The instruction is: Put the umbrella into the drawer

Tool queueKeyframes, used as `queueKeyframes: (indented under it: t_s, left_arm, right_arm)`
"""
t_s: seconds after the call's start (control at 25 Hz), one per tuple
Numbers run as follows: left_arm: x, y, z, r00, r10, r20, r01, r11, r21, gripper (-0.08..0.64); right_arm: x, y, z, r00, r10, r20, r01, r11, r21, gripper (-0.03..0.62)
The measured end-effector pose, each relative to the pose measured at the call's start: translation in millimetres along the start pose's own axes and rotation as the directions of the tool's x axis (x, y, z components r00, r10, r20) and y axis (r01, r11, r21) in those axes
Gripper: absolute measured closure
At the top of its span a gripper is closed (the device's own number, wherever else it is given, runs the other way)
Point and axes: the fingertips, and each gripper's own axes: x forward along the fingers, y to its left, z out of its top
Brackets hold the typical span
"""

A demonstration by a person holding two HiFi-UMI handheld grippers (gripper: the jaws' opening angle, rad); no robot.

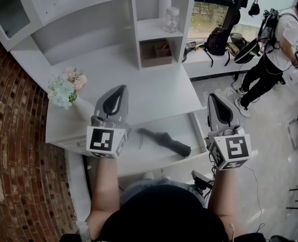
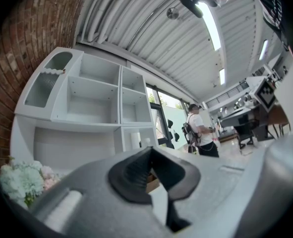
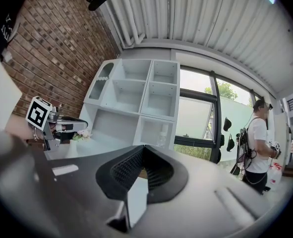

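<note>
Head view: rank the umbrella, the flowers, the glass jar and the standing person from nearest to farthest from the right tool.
1. The umbrella, lying in the open drawer, just left of the right tool.
2. The flowers, far left, and the glass jar, up at the back: too close to call.
3. The person, far off at upper right.

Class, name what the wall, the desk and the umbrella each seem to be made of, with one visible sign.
Wall: red brick, matt and rough, mortar joints showing. Desk: probably painted or laminated board, smooth satin white, no grain visible. Umbrella: likely black woven fabric, matt and folded, with a harder, perhaps plastic, handle.
</note>
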Motion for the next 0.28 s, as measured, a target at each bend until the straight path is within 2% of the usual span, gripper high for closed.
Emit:
queueKeyframes:
  t_s: [0.28]
  left_arm:
    - [1.8, -0.5, 2.5, 1.000, -0.005, 0.010, 0.005, 1.000, 0.013, 0.565]
  right_arm:
    - [-1.1, 0.7, 3.3, 1.000, -0.008, 0.009, 0.008, 1.000, -0.009, 0.588]
